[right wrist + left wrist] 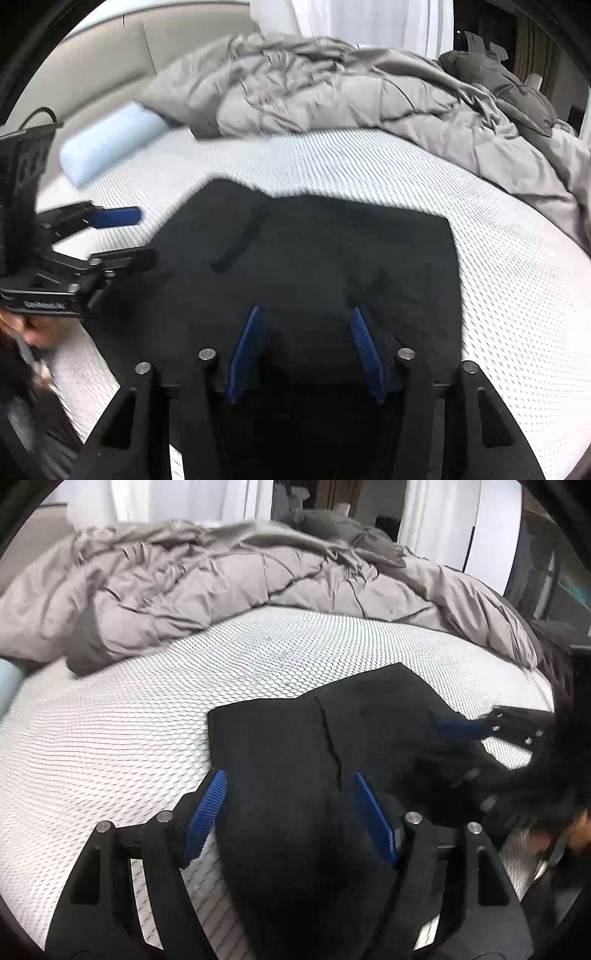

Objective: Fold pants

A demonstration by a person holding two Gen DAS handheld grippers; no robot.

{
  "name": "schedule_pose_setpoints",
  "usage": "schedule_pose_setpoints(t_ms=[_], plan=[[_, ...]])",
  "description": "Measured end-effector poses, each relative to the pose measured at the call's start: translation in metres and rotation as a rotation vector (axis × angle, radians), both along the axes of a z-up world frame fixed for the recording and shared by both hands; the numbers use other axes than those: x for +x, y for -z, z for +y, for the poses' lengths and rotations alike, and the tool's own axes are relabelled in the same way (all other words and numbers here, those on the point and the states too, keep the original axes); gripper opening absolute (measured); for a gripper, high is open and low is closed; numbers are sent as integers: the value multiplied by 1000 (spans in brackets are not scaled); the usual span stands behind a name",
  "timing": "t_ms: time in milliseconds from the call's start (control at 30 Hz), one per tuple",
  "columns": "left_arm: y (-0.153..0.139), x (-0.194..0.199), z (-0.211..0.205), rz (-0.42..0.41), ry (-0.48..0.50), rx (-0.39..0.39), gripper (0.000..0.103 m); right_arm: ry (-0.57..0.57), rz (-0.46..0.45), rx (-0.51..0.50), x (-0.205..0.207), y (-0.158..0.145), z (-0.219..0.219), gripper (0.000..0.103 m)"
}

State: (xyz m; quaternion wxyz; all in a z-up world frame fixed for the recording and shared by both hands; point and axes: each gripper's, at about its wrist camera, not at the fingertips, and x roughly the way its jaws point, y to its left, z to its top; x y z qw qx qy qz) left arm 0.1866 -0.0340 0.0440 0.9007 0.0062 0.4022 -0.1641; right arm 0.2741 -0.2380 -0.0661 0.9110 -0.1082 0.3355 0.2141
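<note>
My bed's white mesh-patterned mattress (pixel 110 738) carries a rumpled grey quilted duvet (pixel 184 590) at the far side and the folded black fabric pants (pixel 314 251) nearer me. My left hand-held gripper (pixel 288 812) and right hand-held gripper (pixel 303 350) both hang over the pants with jaws apart, gripping nothing
</note>
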Motion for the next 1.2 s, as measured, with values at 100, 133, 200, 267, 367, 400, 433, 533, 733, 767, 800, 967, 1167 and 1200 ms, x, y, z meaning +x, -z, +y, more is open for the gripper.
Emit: schedule_pose_setpoints(t_ms=[100,133,200,267,367,400,433,533,733,767,800,967,1167,1200], plan=[[30,19,-16,61,26,114,58,-30,47,-37,24,16,28,54],[35,20,-14,63,42,112,58,-15,58,-100,30,28,35,52],[33,20,-8,48,54,100,57,5,45,-158,34,38,34,52],[31,18,-4,44,51,92,57,80,35,-197,33,34,17,54],[31,12,-6,24,57,116,58,101,59,-153,31,30,-12,52],[30,11,-11,21,55,123,58,92,55,-135,28,29,-16,52],[30,11,-11,20,51,125,58,88,51,-135,26,27,-16,52],[26,4,-11,17,42,131,57,61,50,-92,17,20,-19,52],[22,-12,-10,-6,31,164,58,104,82,69,9,9,-71,56],[22,-15,-8,-11,25,171,58,121,92,67,9,12,-78,59],[21,-20,-4,-12,15,176,58,147,110,62,9,19,-89,65],[10,-46,20,36,-55,52,57,147,181,199,2,29,-124,69],[15,-76,-6,36,92,-13,69,66,242,332,-10,33,-135,73],[25,-77,-14,55,88,61,69,77,260,309,-7,41,-132,74]])
